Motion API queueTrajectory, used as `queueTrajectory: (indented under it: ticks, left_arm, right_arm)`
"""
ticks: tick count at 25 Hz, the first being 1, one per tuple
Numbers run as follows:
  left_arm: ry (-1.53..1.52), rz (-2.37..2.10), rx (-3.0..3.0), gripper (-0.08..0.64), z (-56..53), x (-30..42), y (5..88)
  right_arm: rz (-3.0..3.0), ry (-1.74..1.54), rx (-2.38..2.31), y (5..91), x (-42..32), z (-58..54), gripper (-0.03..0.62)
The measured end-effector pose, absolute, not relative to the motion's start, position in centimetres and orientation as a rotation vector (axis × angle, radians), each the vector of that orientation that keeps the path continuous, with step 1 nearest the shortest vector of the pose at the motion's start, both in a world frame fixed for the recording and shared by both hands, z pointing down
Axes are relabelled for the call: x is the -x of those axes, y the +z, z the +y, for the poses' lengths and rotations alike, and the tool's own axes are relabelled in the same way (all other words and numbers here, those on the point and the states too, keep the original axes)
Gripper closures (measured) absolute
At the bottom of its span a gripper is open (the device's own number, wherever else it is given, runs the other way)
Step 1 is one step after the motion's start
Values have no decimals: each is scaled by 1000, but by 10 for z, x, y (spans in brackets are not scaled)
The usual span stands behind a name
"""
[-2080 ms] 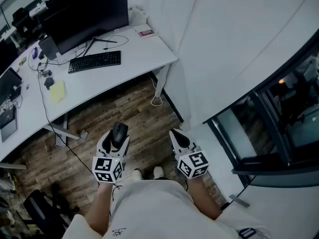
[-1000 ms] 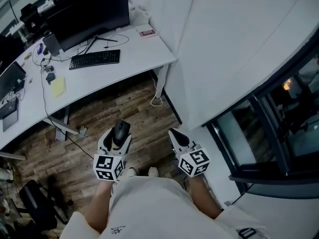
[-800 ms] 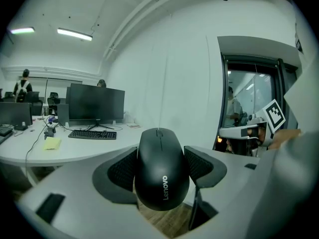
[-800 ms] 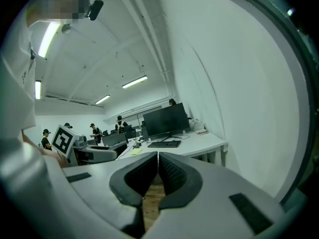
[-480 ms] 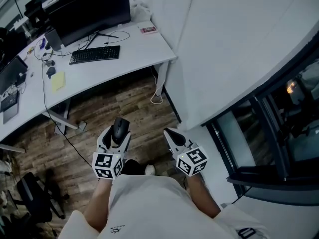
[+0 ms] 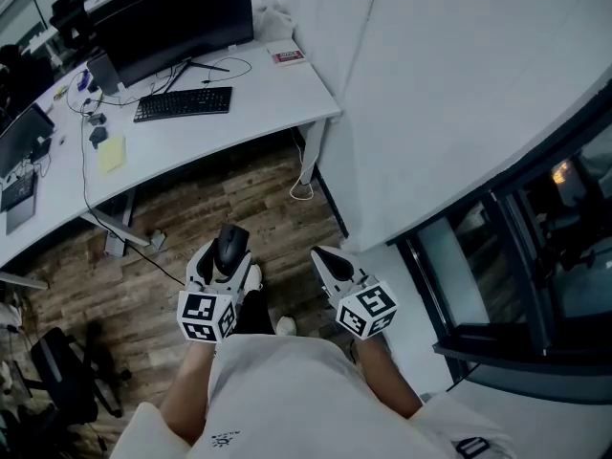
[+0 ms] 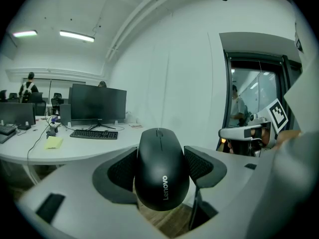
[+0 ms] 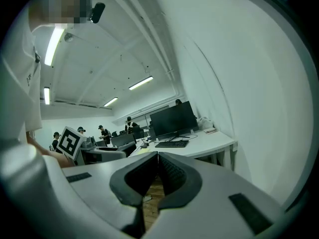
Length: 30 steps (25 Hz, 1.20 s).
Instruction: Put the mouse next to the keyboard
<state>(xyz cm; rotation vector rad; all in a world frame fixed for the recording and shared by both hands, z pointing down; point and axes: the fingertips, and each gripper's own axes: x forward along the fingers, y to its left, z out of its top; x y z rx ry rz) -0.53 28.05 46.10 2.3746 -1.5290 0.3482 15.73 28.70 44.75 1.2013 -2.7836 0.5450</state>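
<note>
A black Lenovo mouse [image 7: 160, 167] is clamped between the jaws of my left gripper [image 7: 160, 169], held over the wooden floor well short of the desk; the head view shows the mouse [image 6: 229, 248] at the front of the left gripper [image 6: 226, 254]. The black keyboard [image 6: 184, 103] lies on the white desk [image 6: 268, 103] in front of a dark monitor [image 6: 177, 17], far ahead; the keyboard [image 7: 93, 134] is small in the left gripper view. My right gripper [image 8: 158, 176] is shut with nothing in it and hangs beside the left one, the right gripper [image 6: 328, 264] in the head view.
A yellow notepad [image 6: 111, 153], cables and small items lie on the desk's left part. A white wall [image 6: 459, 84] runs along the right, with a dark glass door frame [image 6: 497, 256] beyond. An office chair [image 6: 57, 376] stands at lower left. People stand in the background [image 8: 105, 133].
The view has crept slightly toward the desk as the person steps forward. Both grippers keep their pose, the mouse still held in the left one.
</note>
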Motion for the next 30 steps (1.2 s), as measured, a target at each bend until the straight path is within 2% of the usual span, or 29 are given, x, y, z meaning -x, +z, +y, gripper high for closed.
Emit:
queueTrajectory:
  ticks: [14,30]
  left_arm:
    - [349,-1498,-2377,258,222,20,474]
    - [362,-1466,-2408,259,111,70,470]
  right_arm:
    - [-2720,474,-1212,457,-139,230,574]
    - [-2691,455,-1262,450,-92,122,574]
